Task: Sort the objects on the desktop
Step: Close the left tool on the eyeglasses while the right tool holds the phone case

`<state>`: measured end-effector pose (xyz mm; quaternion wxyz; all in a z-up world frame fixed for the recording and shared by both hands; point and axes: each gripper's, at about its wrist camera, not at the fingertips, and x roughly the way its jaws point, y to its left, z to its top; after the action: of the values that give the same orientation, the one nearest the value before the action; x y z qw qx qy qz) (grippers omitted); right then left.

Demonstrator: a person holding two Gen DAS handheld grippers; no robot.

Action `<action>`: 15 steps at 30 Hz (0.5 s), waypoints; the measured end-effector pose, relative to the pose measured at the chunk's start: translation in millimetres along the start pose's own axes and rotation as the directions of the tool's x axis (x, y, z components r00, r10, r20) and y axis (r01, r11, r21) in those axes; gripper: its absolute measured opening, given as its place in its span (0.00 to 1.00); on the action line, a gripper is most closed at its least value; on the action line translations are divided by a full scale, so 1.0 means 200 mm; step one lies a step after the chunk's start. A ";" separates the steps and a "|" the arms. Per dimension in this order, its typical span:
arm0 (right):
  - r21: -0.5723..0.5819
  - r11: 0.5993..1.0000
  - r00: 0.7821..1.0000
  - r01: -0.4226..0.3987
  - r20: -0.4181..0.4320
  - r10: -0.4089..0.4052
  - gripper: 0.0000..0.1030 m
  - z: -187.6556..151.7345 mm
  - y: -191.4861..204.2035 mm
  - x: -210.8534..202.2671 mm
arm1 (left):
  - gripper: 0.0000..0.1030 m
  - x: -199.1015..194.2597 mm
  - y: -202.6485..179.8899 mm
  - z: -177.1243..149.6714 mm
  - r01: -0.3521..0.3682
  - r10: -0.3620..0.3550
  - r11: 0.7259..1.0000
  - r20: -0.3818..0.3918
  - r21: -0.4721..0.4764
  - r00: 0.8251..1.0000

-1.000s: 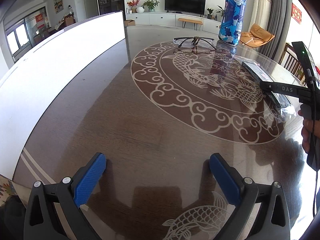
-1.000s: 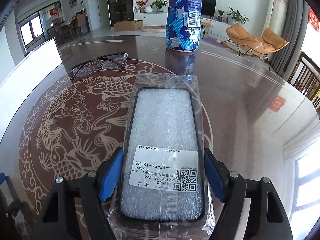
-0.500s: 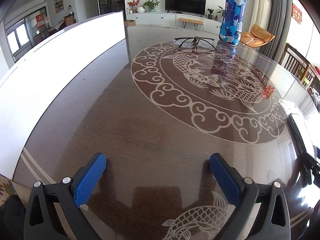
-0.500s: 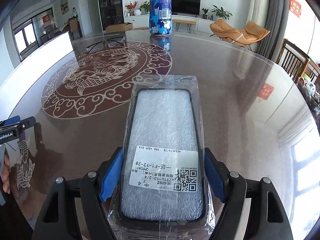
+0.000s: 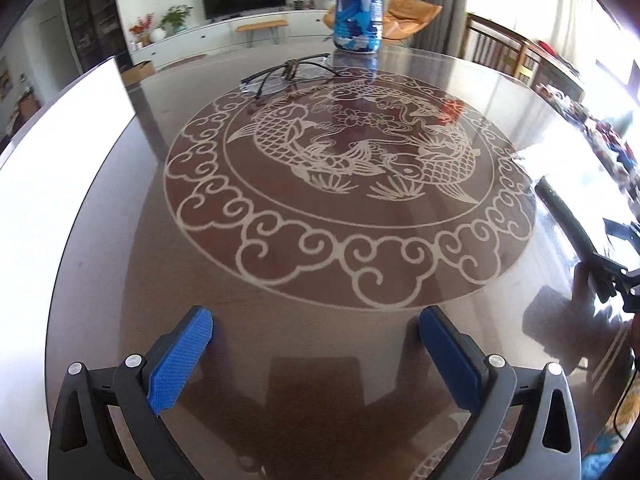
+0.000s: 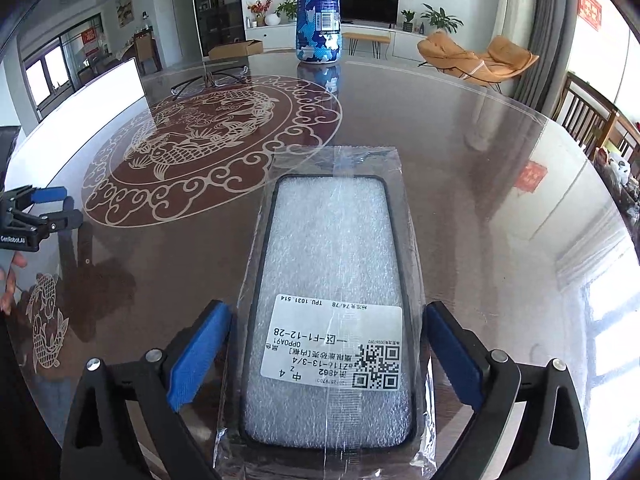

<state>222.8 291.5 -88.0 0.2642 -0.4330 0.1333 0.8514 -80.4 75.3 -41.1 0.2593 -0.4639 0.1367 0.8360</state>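
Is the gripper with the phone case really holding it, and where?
It cannot be told: the right gripper straddles the label end of the bagged phone case, with small gaps showing. The left gripper holds nothing.

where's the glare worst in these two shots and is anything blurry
Left wrist view: window light blows out the top right, white panel clipped, glasses sharp. Right wrist view: sheen across the right of the table; phone case label crisp; fisheye bends edges.

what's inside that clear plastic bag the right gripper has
Inside the clear plastic bag is a black-rimmed phone case filled with white foam, a white barcode label over its near end. The case's underside is covered, unseen. The right gripper flanks it.
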 end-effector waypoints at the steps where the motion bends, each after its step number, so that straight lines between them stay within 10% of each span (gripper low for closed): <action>1: -0.001 1.000 1.000 -0.001 -0.001 0.001 0.96 0.00 0.00 0.00 | 1.00 0.03 0.04 0.06 0.018 -0.018 0.999 0.004 0.028 1.000; 15: -0.015 1.000 1.000 -0.010 -0.010 0.010 1.00 0.01 0.02 0.02 | 1.00 0.48 0.31 0.78 0.096 -0.103 0.983 0.036 0.157 0.994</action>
<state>217.9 290.9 -89.4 0.2563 -0.4383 0.1304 0.8516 -266.9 126.5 -39.5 0.3390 -0.4301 0.1724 0.8188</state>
